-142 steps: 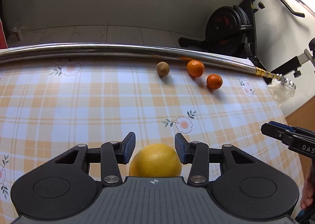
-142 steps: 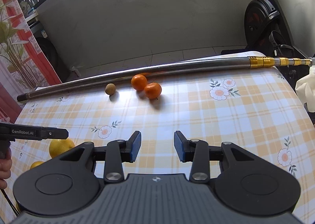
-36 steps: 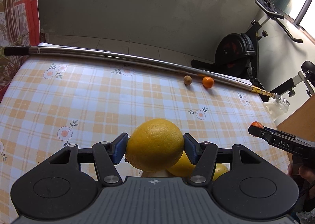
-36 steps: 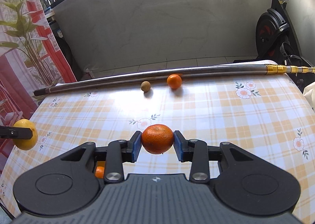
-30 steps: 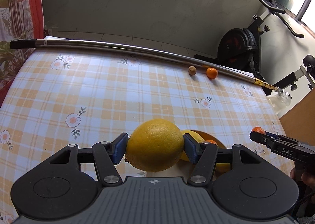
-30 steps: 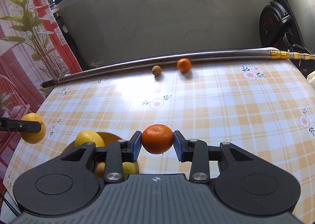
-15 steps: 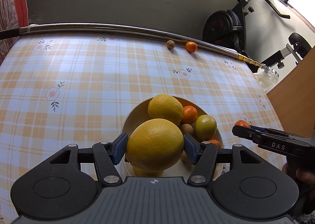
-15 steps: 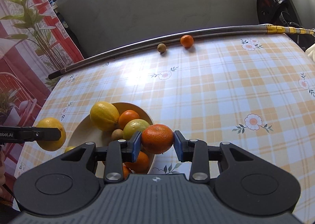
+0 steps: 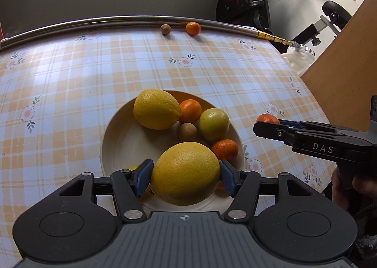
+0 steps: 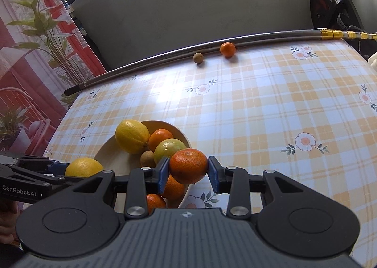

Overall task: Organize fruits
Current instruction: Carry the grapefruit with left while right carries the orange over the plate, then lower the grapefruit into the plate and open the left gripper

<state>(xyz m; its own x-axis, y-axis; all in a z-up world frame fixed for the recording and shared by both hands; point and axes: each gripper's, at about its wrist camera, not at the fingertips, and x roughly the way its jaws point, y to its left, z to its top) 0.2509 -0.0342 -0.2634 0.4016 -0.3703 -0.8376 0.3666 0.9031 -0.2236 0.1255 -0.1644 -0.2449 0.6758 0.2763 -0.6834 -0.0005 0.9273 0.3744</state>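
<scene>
My left gripper (image 9: 185,177) is shut on a large yellow citrus (image 9: 186,173) and holds it over the near side of a cream bowl (image 9: 117,140). The bowl holds a yellow lemon (image 9: 156,108), a green-yellow fruit (image 9: 214,124), a small brown fruit (image 9: 187,131) and tangerines (image 9: 190,110). My right gripper (image 10: 188,173) is shut on a tangerine (image 10: 188,169) above the bowl's right rim (image 10: 186,141). It also shows in the left wrist view (image 9: 267,124), right of the bowl. An orange tangerine (image 9: 193,28) and a brown fruit (image 9: 165,29) lie at the table's far edge.
A long metal pole (image 9: 94,21) lies along the far edge of the checked tablecloth (image 9: 70,79). An exercise bike (image 9: 245,6) stands behind the table. A wooden panel (image 9: 348,55) is at the right. A plant and red curtain (image 10: 35,32) are at the left.
Both grippers have moved down and closer over the bowl with their fruit still held. The bowl now fills more of both views.
</scene>
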